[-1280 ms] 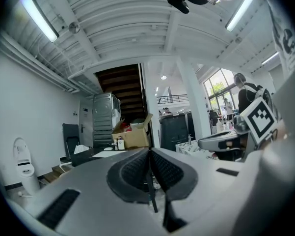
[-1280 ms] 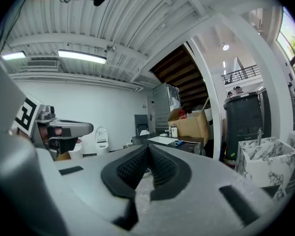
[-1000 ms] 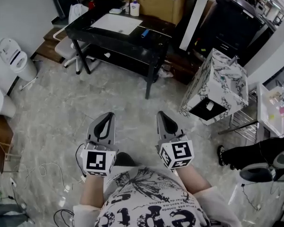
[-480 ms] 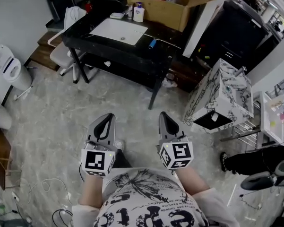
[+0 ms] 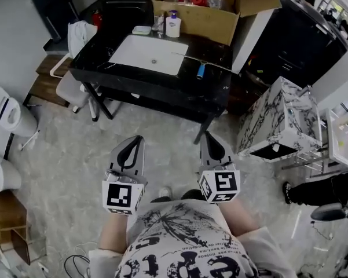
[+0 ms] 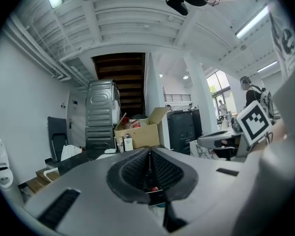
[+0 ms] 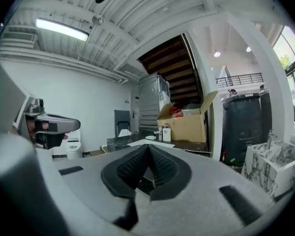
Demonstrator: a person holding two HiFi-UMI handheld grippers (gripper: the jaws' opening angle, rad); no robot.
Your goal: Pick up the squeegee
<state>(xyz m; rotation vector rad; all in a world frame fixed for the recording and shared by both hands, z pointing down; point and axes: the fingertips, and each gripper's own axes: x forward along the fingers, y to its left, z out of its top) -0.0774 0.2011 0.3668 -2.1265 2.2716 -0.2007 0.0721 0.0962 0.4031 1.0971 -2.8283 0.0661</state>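
A small blue-handled tool (image 5: 200,71), which may be the squeegee, lies on the black table (image 5: 162,88) just right of the white sink basin (image 5: 149,54). It is too small to make out clearly. My left gripper (image 5: 134,142) and right gripper (image 5: 207,139) are held side by side over the floor, short of the table's near edge, pointing at it. Both are shut with nothing in them. In the left gripper view the pads (image 6: 148,154) meet in a closed seam. The right gripper view shows its pads (image 7: 148,149) pressed together the same way.
An open cardboard box (image 5: 197,7) and a soap bottle (image 5: 173,25) stand at the table's back. A marbled cabinet (image 5: 278,120) is to the right, a white chair (image 5: 75,68) to the left, and white fixtures (image 5: 6,114) by the left wall. Another person's legs (image 5: 318,190) show at right.
The black table and box have drawn nearer and lower in the head view as I walk towards them. Both grippers stay shut and side by side.
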